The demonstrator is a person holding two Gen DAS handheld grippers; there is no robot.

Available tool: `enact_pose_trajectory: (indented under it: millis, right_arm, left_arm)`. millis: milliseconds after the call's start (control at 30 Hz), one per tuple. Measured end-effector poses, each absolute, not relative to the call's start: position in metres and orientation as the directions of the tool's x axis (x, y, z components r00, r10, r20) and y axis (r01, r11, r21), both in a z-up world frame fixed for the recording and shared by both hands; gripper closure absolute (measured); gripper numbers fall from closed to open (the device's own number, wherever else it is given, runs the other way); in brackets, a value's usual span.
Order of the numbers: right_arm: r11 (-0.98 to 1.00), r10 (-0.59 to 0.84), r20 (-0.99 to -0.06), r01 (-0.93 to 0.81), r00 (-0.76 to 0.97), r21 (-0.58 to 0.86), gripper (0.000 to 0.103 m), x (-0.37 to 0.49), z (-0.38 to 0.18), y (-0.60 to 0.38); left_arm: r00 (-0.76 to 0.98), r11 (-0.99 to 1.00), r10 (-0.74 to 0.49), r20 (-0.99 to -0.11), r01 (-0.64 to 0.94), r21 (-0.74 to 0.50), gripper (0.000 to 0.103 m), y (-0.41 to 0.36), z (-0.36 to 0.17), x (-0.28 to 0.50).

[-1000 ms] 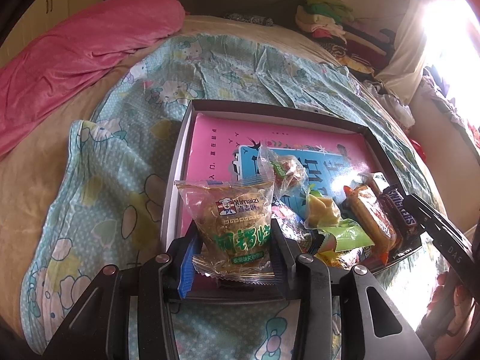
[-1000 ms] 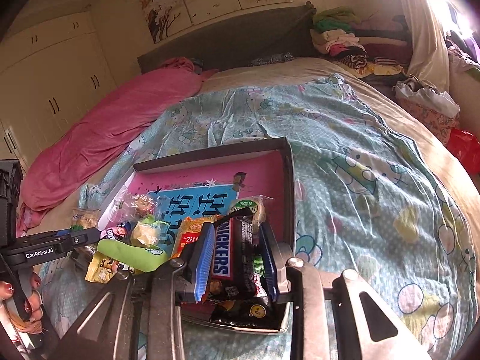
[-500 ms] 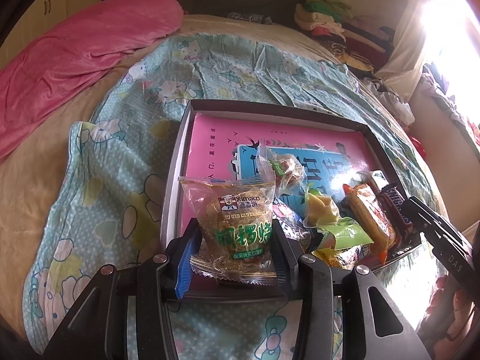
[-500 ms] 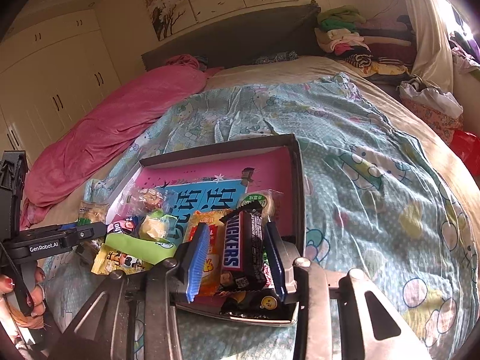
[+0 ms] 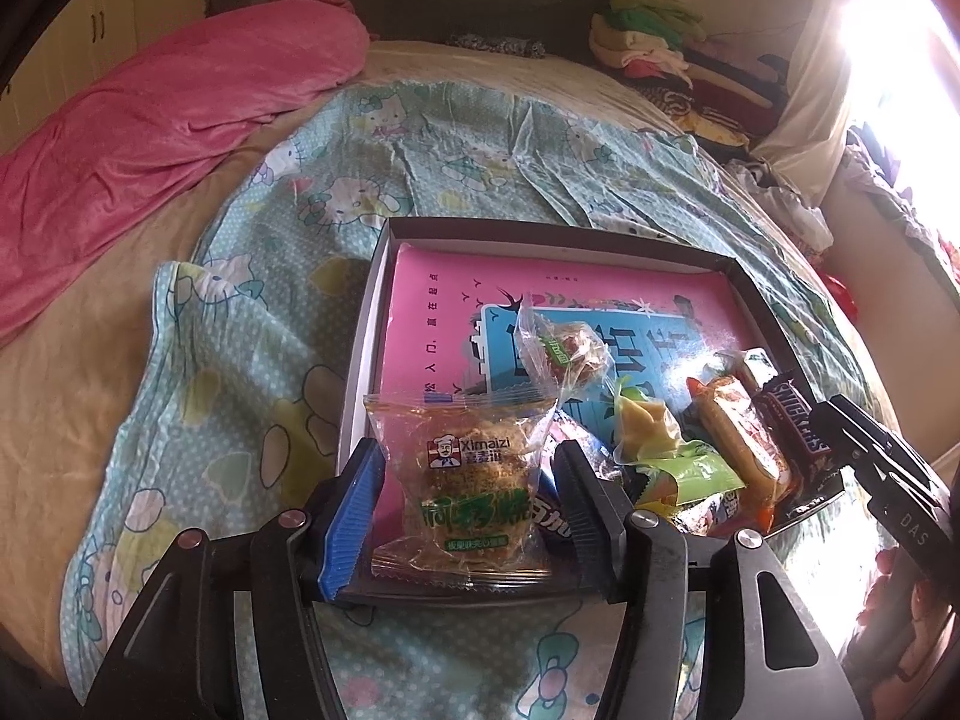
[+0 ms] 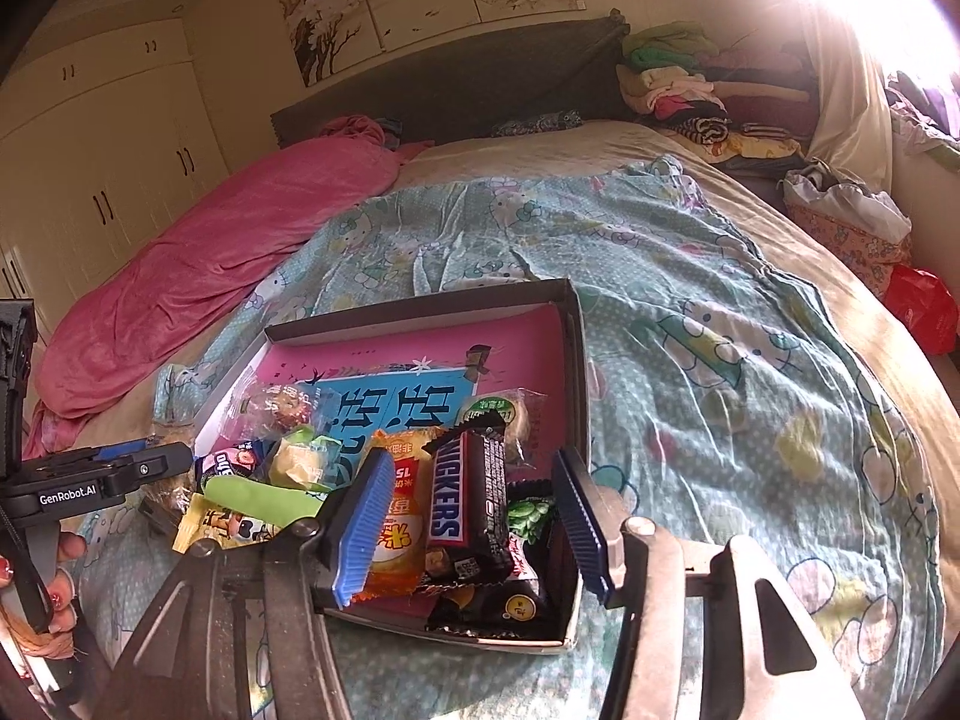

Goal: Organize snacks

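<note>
A shallow dark box (image 5: 543, 234) with a pink and blue lining lies on the bed and holds several snacks. My left gripper (image 5: 467, 486) is open around a clear Ximaizi pastry packet (image 5: 462, 480) that rests at the box's near left corner. My right gripper (image 6: 471, 507) is open over the near right part of the box (image 6: 420, 306), with a Snickers bar (image 6: 465, 501) lying between its fingers on the pile. An orange packet (image 6: 399, 516), a yellow-green wrapped sweet (image 5: 645, 426) and a clear-wrapped cake (image 5: 567, 348) lie between them.
The box sits on a light blue cartoon-print sheet (image 6: 690, 324). A pink blanket (image 5: 144, 102) lies along the left of the bed. Folded clothes (image 6: 690, 90) are piled at the headboard's right. A red bag (image 6: 921, 306) is off the bed's right side.
Both grippers have opened: the pastry packet and the Snickers bar were gripped a second ago and now lie loose in the box. Both grippers pulled back slightly.
</note>
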State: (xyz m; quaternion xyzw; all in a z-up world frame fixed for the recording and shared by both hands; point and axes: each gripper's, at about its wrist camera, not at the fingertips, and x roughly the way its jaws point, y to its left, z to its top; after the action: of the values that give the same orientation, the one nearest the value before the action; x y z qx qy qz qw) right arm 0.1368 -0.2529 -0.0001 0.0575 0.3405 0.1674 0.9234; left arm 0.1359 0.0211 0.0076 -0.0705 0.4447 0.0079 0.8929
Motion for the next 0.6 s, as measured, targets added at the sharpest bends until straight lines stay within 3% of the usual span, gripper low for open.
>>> enact_pose_trajectory:
  millis: [233,333,600]
  right_arm:
    - [0.944,0.33,-0.609,-0.253,0.721,0.212,0.041,0.136,0.001,-0.255]
    - [0.945,0.327,-0.598,-0.251,0.732,0.209,0.038,0.134,0.003,-0.256]
    - [0.953,0.303,-0.554,-0.246,0.775,0.176,0.029,0.119,0.019,-0.255]
  left_arm:
    - [0.629,0.993,-0.008,-0.778,-0.089,-0.082,0.039,0.02,0.015,0.134]
    - [0.638,0.992,-0.011,-0.77,-0.087,-0.086,0.03,0.021,0.018,0.134]
    - [0.657,0.992,-0.013,-0.754,-0.089,-0.095,0.029,0.019,0.03,0.123]
